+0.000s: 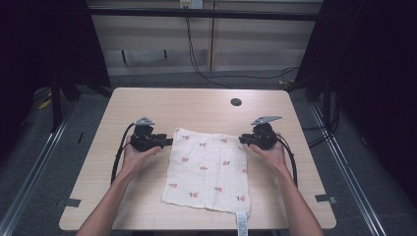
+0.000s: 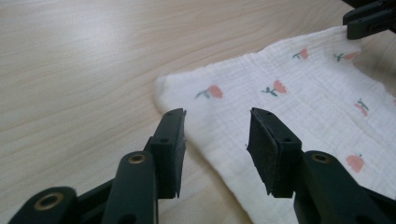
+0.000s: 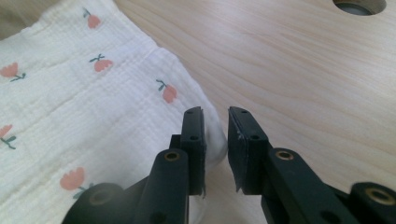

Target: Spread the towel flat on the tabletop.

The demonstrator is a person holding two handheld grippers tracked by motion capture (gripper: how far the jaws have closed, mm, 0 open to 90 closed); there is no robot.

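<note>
High view: the white cloth (image 1: 209,169) with red flowers lies flat at the frame centre; left gripper (image 1: 167,142) and right gripper (image 1: 243,139) sit at its upper corners, both released, nothing grasped.

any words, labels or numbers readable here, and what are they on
None can be read.
The white tag hanging off the near edge of the floral cloth may carry print, but it is too small and blurred to read.
The cloth itself has only small pink flower prints, no lettering.
</note>
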